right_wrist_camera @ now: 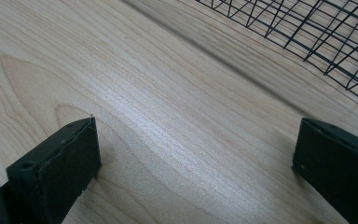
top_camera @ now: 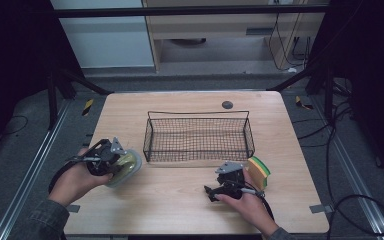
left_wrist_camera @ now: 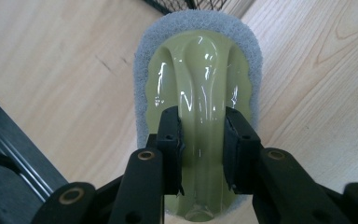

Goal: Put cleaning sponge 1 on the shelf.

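Clamping the scrubber (left_wrist_camera: 200, 70) by the raised spine of its glossy pale-green handle, with the left gripper (left_wrist_camera: 203, 149) closed firmly and one black pad on each flank of that spine. Carrying it tilted at about 8 o'clock from the wire basket (top_camera: 198, 114) in the high view, grey foam rim outward, close beside the basket's near-left corner; not possible to tell whether the foam is touching the table (top_camera: 180, 210).

Resting the right gripper (right_wrist_camera: 196, 154) low over bare wood at about 5 o'clock from the basket, jaws spread wide and grasping nothing, with a yellow-and-green sponge (top_camera: 259, 171) just beside that hand at about 4 o'clock from the basket.

Reading the step as moving the scrubber into the basket, which looks empty. Doing it well, by judgement:
- raising the load well above the near rim before crossing toward 2 o'clock, since the foam edge could snag on the wire;
- holding the clamp steady on the slick handle, as a loosened grip would probably let it slide out;
- levelling the wrist so that the foam side faces the mesh floor;
- lowering until the pad is settling on the mesh, and only then parting the jaws;
- leaving the right gripper well clear of the path.
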Tool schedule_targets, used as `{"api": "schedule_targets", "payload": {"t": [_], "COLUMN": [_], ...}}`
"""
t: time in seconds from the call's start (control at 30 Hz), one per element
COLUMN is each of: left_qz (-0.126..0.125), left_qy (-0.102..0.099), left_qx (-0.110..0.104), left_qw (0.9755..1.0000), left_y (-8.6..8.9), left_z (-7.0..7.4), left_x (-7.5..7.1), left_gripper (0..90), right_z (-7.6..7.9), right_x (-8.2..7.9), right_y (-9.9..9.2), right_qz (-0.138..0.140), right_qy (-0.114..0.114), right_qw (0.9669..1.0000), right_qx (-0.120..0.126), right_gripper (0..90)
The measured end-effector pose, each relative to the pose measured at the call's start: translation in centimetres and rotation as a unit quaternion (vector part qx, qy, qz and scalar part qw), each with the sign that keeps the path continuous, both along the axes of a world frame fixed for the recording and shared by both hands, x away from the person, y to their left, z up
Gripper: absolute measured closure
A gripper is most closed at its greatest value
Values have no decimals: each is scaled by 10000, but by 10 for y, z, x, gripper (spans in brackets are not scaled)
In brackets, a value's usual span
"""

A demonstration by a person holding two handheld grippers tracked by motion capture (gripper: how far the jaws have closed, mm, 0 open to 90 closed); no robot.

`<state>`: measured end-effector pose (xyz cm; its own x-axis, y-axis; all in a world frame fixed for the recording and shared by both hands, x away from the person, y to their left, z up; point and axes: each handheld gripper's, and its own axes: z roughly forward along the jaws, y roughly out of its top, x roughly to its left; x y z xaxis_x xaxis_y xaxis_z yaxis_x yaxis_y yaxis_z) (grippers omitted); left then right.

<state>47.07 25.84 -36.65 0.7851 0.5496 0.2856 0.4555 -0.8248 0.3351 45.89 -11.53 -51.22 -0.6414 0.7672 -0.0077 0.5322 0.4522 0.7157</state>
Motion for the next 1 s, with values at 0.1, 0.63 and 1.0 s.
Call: {"api": "schedule_targets", "payload": {"t": [0.1, 0.63, 1.0], "left_qz": [-78, -335, -399], "left_qy": [-74, -384, -593], "left_qx": [25, 41, 112], "left_qw": [9999, 9987, 9974], "left_y": [-1, -4, -9], "left_z": [5, 25, 46], "left_x": [-1, 8, 33], "left_gripper": [706, 706, 706], "right_z": [-1, -1, -1], "right_x": [0, -6, -4], "right_y": [-1, -4, -4], "right_qz": [67, -90, -74], "right_qy": [-63, -37, -44], "right_qw": [9999, 9999, 10000], "right_qx": [-49, 32, 22], "right_gripper": [9, 12, 5]}}
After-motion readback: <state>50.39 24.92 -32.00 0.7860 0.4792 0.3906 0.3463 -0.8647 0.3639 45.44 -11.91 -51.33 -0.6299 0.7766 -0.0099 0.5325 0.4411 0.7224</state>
